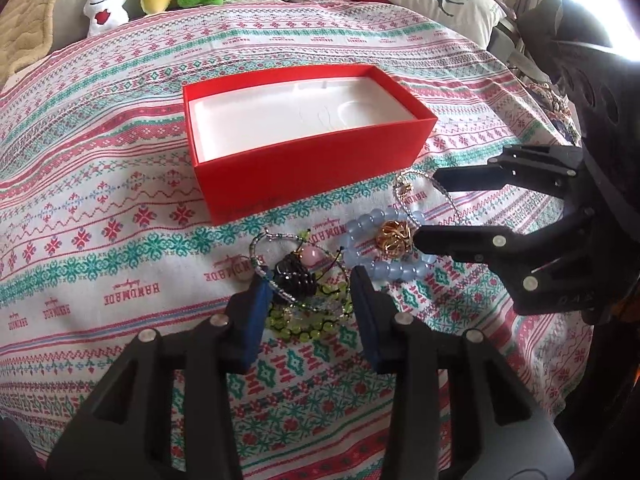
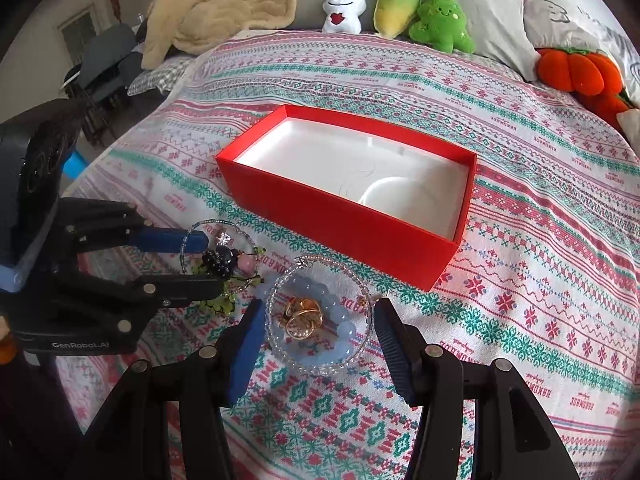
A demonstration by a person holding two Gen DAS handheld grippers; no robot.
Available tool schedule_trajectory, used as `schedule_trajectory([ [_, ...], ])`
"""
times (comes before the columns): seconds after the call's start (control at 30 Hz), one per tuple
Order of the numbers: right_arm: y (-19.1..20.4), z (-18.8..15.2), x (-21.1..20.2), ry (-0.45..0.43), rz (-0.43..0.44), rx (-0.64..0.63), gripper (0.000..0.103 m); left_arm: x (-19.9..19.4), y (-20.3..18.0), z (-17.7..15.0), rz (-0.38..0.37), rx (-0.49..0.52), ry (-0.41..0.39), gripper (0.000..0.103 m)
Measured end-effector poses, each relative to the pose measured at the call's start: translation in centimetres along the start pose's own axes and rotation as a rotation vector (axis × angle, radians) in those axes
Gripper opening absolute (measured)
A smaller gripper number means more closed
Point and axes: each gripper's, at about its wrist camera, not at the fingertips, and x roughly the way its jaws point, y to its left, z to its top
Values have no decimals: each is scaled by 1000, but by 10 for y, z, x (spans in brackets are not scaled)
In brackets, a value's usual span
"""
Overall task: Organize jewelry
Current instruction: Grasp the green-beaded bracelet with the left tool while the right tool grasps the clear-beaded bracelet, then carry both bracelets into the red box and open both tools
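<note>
**Two piles, one empty box**

Spread across the bed, a patterned "handmade" cloth [image 2: 520,240] carries all of it, with plush toys [image 2: 400,8] lined up along the pillows behind. On it, just in front of the open red box [image 2: 344,216] with its bare white insert, the jewelry lies in two small heaps: a pale blue bead bracelet [image 2: 340,320] ringed by a clear bead strand, with a gold wire ornament [image 2: 302,318] in its middle, and beside it a tangle of black beads, a pink bead and green bead bracelets [image 1: 304,326].

Nothing is in the box yet, so I judge this the first pick-up.

My right gripper [image 2: 318,320] straddles the blue bracelet, jaws about half open, pads beside the beads without pressing them. My left gripper [image 1: 310,292] brackets the dark tangle the same way, narrower, and from the frames I see no firm pinch there either.

Next I would need to close on one strand, lift it clear of its neighbours, and carry it over the red wall.
</note>
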Motion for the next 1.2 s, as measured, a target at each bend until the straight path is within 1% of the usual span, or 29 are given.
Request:
schedule_trajectory([
  [0.13, 3, 0, -1, 1, -3, -3, 56, -5, 5, 2, -44, -62, -17, 42],
  [0.2, 3, 0, -2, -4, -5, -3, 56, -9, 6, 2, -56, -85, -33, 40],
  [0.27, 2, 0, -3, -7, -7, -1, 56, -13, 7, 4, -57, -100, -43, 23],
  [0.3, 2, 0, -4, -9, -8, 0, 56, -13, 7, 4, -54, -105, -46, 18],
  [0.33, 2, 0, -4, -10, -8, 0, 56, -14, 6, 5, -42, -110, -47, 9],
  [0.37, 2, 0, -4, -12, -9, 0, 56, -14, 6, 6, -32, -114, -46, 4],
  [0.53, 3, 4, -9, -30, -19, -7, 55, -20, 0, 16, -15, -124, -66, 4],
  [0.77, -3, 16, -24, -80, -34, 23, 55, -41, -10, 37, -3, -112, -143, 4],
  [0.9, -13, 26, -31, -106, -43, 63, 55, -49, -10, 53, 3, -124, -186, 4],
  [1.2, -31, 48, -28, -129, -72, 119, 55, -44, -13, 87, 11, -163, -237, 4],
])
